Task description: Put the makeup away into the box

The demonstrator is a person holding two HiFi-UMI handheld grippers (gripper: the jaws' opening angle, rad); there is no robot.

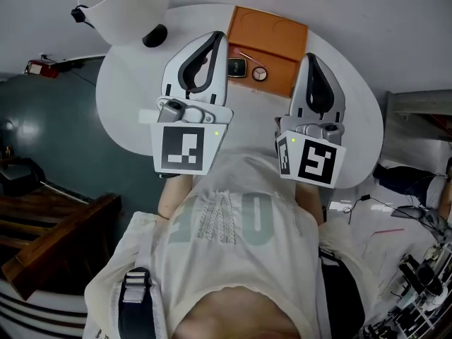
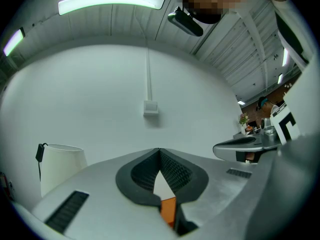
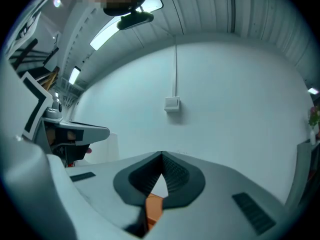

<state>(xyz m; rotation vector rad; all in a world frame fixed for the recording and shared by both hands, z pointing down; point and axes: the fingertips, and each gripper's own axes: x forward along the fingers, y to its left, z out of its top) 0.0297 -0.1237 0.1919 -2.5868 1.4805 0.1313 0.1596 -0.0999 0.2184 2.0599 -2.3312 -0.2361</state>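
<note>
In the head view an orange box (image 1: 272, 34) lies at the far side of the white round table (image 1: 127, 104). At its near edge lie a small square compact (image 1: 236, 67), a round item (image 1: 259, 74) and a thin stick (image 1: 247, 56). My left gripper (image 1: 215, 39) is held level above the table, tips over the box's left edge, jaws shut and empty. My right gripper (image 1: 310, 58) hovers beside the box's right end, also shut with nothing in it. Each gripper view looks at the wall, with a sliver of orange box (image 2: 169, 210) (image 3: 154, 207) below the closed tips (image 2: 159, 151) (image 3: 161, 155).
A white lampshade (image 1: 109, 6) and a black object (image 1: 154, 35) stand at the table's far left. A dark wooden piece (image 1: 49, 239) and cables lie on the floor around. The other gripper shows in each gripper view, the right gripper (image 2: 245, 146) and the left gripper (image 3: 75, 133).
</note>
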